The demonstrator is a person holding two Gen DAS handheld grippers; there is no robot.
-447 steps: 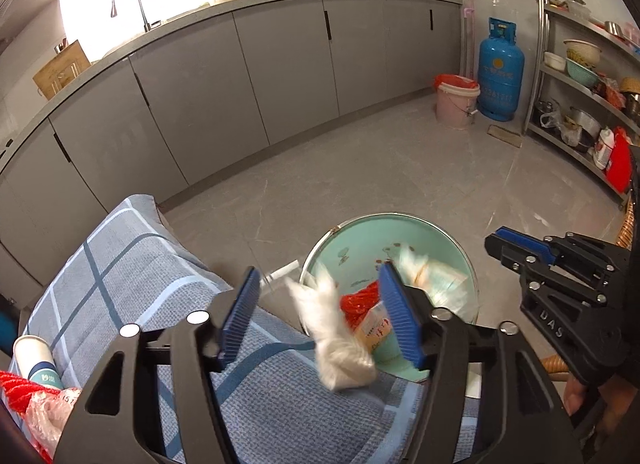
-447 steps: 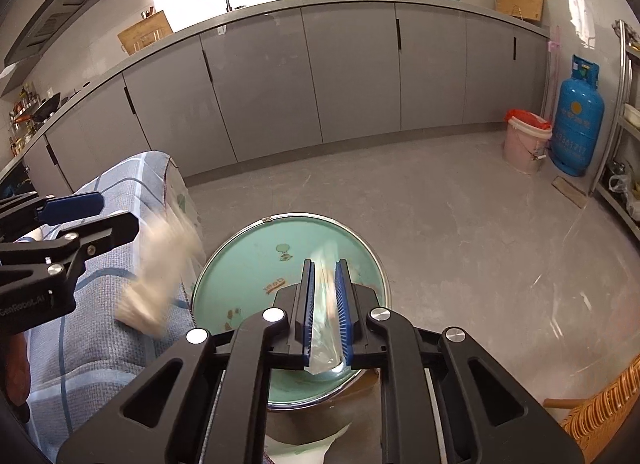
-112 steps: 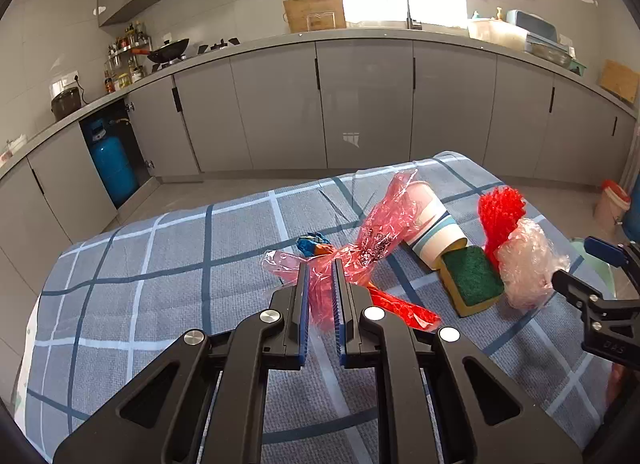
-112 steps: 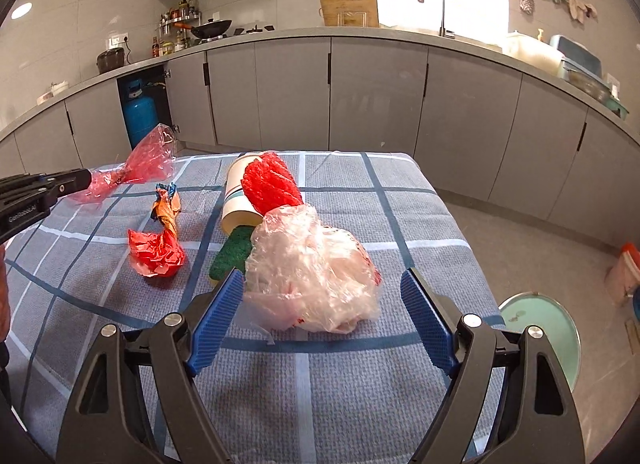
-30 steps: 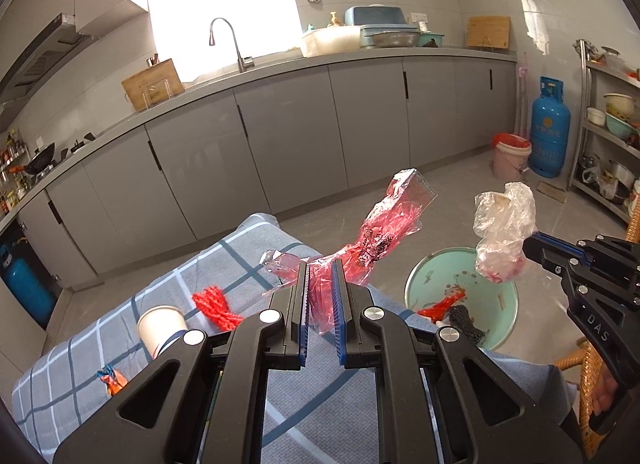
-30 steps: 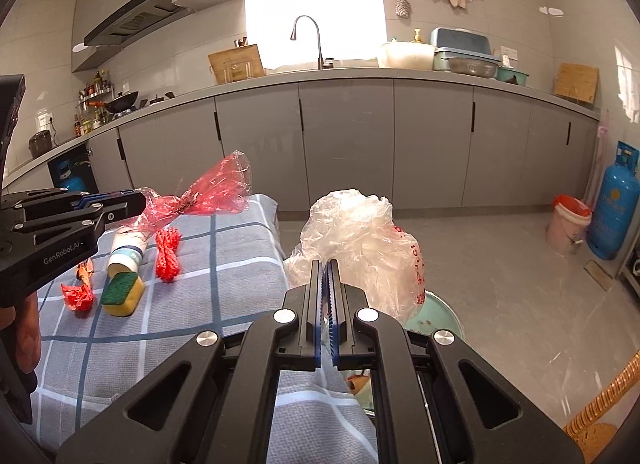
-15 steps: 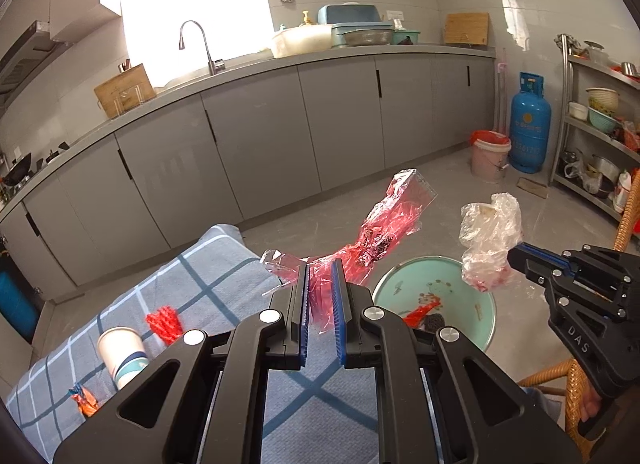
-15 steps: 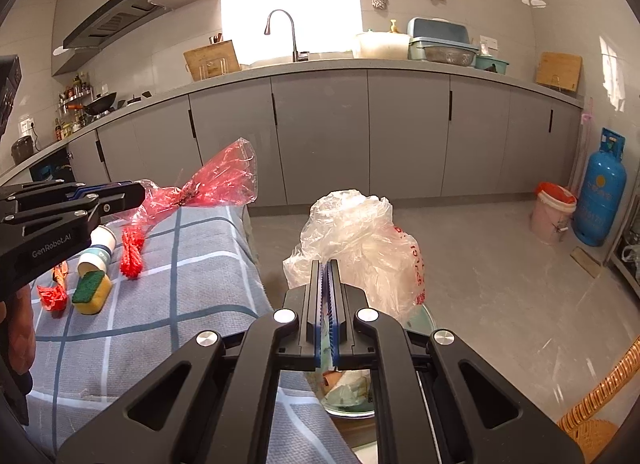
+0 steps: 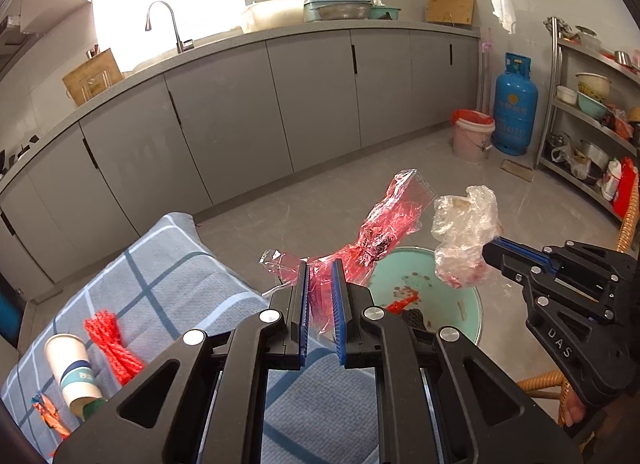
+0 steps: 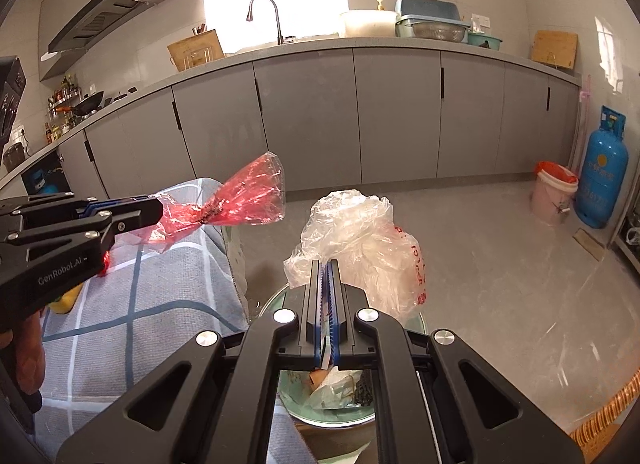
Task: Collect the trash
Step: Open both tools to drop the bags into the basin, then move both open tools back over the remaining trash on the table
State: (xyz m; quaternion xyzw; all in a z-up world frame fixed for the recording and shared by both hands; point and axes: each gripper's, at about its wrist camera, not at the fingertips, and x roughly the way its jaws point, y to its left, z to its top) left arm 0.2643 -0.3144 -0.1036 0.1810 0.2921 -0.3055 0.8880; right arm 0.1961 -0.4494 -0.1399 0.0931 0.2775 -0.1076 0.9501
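With the left gripper clamped on the red wrapper and the right gripper on the clear bag above the green bin, either light piece, I think, could drift onto the floor when released.

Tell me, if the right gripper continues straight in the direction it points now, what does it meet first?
Apart from the clear plastic bag the right gripper already holds, the way looks free: open floor, then probably the grey cabinets far ahead. Depth is uncertain.
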